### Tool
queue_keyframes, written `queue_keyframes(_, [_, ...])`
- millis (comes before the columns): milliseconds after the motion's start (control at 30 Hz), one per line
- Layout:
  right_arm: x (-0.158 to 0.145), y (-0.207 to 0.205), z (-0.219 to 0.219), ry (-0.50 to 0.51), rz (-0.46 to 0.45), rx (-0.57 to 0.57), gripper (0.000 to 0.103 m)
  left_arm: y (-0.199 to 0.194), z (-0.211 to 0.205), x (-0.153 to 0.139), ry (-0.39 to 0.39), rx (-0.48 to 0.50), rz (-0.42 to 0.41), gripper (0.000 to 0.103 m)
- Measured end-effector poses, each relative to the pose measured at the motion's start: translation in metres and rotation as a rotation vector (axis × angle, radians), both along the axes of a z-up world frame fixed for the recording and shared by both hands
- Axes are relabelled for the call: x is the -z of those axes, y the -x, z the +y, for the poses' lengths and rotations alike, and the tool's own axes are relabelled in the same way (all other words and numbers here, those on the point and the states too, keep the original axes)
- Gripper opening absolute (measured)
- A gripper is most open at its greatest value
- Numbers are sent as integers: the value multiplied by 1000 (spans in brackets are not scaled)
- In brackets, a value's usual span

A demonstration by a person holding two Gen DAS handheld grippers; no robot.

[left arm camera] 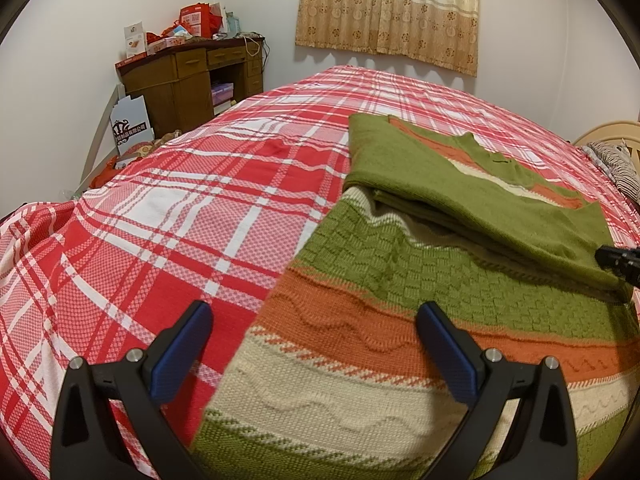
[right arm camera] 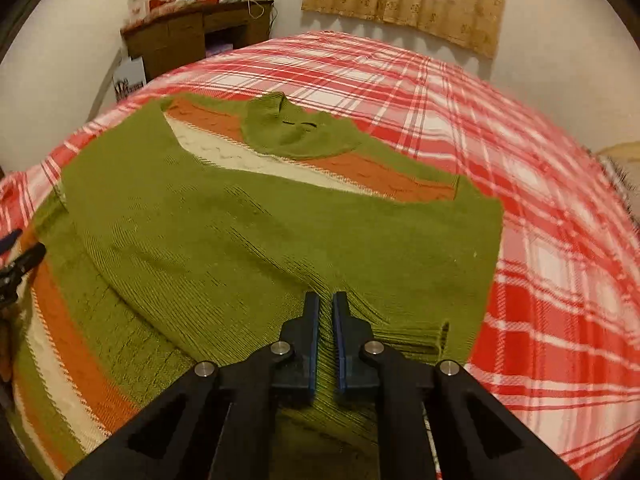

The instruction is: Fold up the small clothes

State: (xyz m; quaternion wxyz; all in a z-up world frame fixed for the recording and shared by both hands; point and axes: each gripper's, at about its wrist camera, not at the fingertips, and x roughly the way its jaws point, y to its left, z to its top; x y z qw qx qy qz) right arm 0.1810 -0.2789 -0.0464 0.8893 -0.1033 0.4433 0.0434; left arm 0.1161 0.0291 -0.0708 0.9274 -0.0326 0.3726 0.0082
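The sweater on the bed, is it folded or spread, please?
Partly folded: the sweater's green sleeves lie across its chest, while the striped hem stays spread flat.

— What sort of place was it?
— A home bedroom: a bed (left arm camera: 192, 208) under red plaid cover, a cluttered wooden table (left arm camera: 192, 76) in the corner, patterned curtains (left arm camera: 388, 8).

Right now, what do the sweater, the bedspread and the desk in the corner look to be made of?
Sweater: knitted yarn, probably wool or acrylic; visible ribs, basket-weave blocks and cable waves, matte finish.
Bedspread: woven cloth, likely cotton; a fine checked weave shows in the red and white plaid, no sheen.
Desk: brown wood or wood veneer, smooth and slightly glossy; which one cannot be told from here.
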Motion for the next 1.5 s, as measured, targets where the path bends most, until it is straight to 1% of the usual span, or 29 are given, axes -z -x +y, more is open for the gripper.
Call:
queue_keyframes(67, [-8,0,6,44,-30,-7,4,0,0,0,1,0,0,103])
queue_keyframes(167, [-30,-1,8,112,-139,8,4,0,0,0,-2,0,0,103])
queue_keyframes(233, [-40,-7,8,181,-202,52,3,0,0,0,0,0,0,103])
queue_keyframes(300, [-40,-12,4,226,-218,99,3,0,0,0,0,0,0,103])
queue_keyframes(367, [-29,-20,-6,236,-192,146,3,0,0,0,0,0,0,103])
queue_keyframes(400, [-22,-21,-15,191,-153,163,3,0,0,0,0,0,0,103])
queue_keyframes(433, [-19,-20,-23,132,-134,174,3,0,0,0,0,0,0,103])
queue_keyframes(567, [-27,3,-56,-98,-147,284,3,0,0,0,0,0,-1,103])
queue_keyframes(600, [-31,12,-66,-182,-147,315,3,0,0,0,1,0,-2,103])
queue_keyframes(700, [-39,41,-78,-329,-163,345,4,0,0,-1,1,0,-2,103])
queue_keyframes(767, [-45,61,-77,-353,-187,347,4,0,0,0,0,0,-1,103])
queue_keyframes(900, [-64,115,-75,-416,-230,337,4,0,0,0,2,1,1,103])
queue_keyframes(1000, [-80,155,-74,-432,-269,334,5,0,1,-1,9,5,6,103])
queue_keyframes(1067, [-92,182,-75,-449,-293,327,7,-1,2,-1,9,20,18,103])
queue_keyframes(1100, [-99,199,-76,-457,-310,323,19,-2,2,-1,7,35,27,103])
queue_keyframes(1133, [-105,212,-76,-464,-326,320,48,-1,2,-2,3,64,39,103])
queue_keyframes(1167, [-110,225,-76,-471,-343,318,67,1,3,-3,-4,86,46,103])
queue_keyframes(1200, [-118,243,-76,-477,-372,317,90,5,4,-4,-11,118,53,103])
queue_keyframes(1267, [-130,271,-75,-470,-423,305,91,20,12,-8,-6,167,67,103])
queue_keyframes(1367, [-146,308,-70,-430,-440,265,91,53,41,-17,79,208,71,103])
queue_keyframes(1433, [-147,327,-65,-399,-439,240,91,75,59,-24,96,217,56,103])
queue_keyframes(1500, [-136,336,-61,-380,-401,239,91,92,71,-27,96,213,39,103])
